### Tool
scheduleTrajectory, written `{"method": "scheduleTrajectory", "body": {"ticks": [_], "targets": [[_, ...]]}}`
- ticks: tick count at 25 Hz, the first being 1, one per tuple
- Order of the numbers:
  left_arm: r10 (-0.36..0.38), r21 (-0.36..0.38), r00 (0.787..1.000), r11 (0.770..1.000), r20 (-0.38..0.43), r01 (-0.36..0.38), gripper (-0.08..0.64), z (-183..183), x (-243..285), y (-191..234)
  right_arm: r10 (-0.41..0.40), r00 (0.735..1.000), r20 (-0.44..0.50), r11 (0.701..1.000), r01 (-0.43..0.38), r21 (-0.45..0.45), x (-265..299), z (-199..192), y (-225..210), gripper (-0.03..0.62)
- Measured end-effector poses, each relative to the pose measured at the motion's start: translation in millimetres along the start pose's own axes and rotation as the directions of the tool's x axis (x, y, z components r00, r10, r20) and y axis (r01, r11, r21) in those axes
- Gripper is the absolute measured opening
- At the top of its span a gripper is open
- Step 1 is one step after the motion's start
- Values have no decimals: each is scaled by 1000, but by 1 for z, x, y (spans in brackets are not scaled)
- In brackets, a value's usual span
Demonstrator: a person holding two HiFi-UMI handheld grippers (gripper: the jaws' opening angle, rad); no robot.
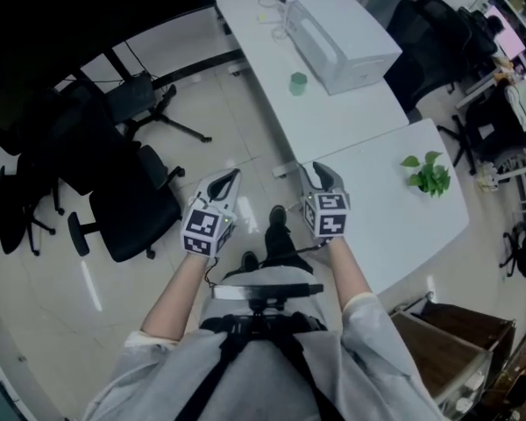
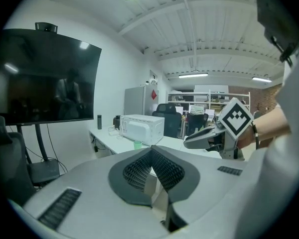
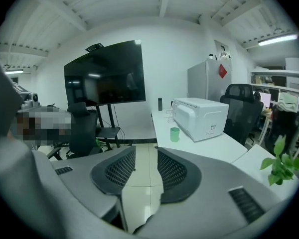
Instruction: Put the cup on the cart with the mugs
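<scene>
Task item: pale green round cup (image 1: 298,82), standing on the long white counter (image 1: 333,121).
Orientation: cup upright, long axis vertical, open mouth facing up.
Position: ahead of the right hand-held gripper (image 1: 320,175) and well apart from it. It is ahead and to the right of the left hand-held gripper (image 1: 226,185).
Neighbour: boxy white microwave oven (image 1: 340,38) on the same counter, just beside the cup, on the side away from the left hand-held gripper.
Left hand-held gripper (image 2: 152,153): clenched, mesh pads meeting at the tips, nothing between them.
Right hand-held gripper (image 3: 146,156): released, a narrow gap between the pads. Only the pale tiled floor (image 1: 228,147) shows through the gap.
Carriage: both held out side by side and apart, in front of the person and over the floor. Each bears a marker cube (image 1: 206,226).
Hard to make out: the cup is small in every view, so its material and any marking cannot be told. In the left gripper view the cup (image 2: 137,144) shows just above that gripper's grey body.
Cut off: large black screen on a stand (image 3: 104,73), its base hidden behind the right hand-held gripper's body. Black office chairs (image 1: 131,200) merge into shadow in the head view.
Writing: a small dark label at the microwave oven's lower front corner (image 3: 209,129), too small to read. A red tag (image 3: 223,71) on the grey refrigerator (image 3: 209,81), not legible. The marker cubes show black-and-white square patterns only.
Other: leafy green potted plant (image 1: 430,175) on a second white counter (image 1: 394,226), to the right of the right hand-held gripper.
</scene>
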State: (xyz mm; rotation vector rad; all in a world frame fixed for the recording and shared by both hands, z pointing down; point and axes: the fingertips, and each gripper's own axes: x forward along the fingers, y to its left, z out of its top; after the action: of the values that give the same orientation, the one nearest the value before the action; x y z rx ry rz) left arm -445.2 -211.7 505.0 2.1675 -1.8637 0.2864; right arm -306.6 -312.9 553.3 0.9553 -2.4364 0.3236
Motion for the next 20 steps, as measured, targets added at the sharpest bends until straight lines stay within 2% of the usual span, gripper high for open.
{"method": "scheduleTrajectory", "body": {"ticks": [10,15,20], "targets": [[52,-14,997,999,-50,-52,5,17,96,59,38,993,-114,999,-37,8,150,27,-60,283],[39,-6,996,999,-83,-40,5,21,155,76,46,990,-136,999,-42,29,208,50,-98,335],[54,-12,992,998,-111,-56,5,31,198,88,65,982,-176,997,-56,57,259,53,-126,365]]}}
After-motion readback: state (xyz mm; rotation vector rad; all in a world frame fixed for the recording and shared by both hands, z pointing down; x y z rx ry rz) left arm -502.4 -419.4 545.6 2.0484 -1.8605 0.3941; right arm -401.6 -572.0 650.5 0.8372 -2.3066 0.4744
